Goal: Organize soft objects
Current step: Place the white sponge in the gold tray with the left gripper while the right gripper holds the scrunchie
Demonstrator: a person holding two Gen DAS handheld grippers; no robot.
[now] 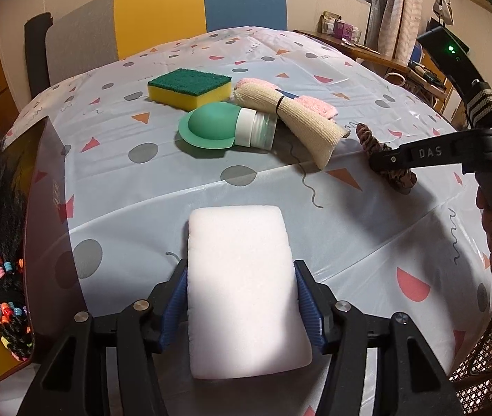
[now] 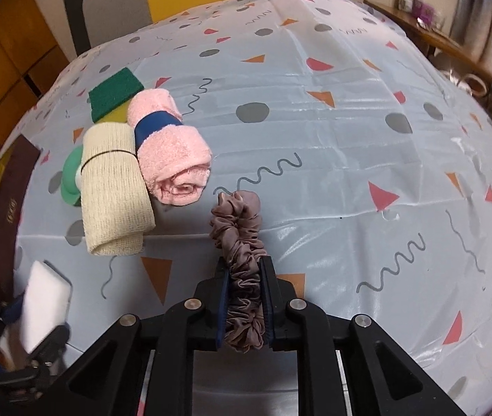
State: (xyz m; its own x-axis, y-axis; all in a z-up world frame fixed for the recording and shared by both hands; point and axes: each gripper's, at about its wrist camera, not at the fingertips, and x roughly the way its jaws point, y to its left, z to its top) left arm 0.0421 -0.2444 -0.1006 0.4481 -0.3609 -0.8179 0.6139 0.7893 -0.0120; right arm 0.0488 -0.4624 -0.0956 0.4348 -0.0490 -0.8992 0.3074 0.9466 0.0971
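My left tool (image 1: 242, 298) pinches the white sponge (image 1: 242, 287) at the lower centre of its frame, just above the patterned tabletop (image 1: 350, 228). My right tool (image 2: 245, 298) is pressed onto the mauve scrunchie (image 2: 242, 260) at the lower centre of its own view; the pink towel roll (image 2: 169, 152) and beige cloth roll (image 2: 114, 187) lie side by side at centre left
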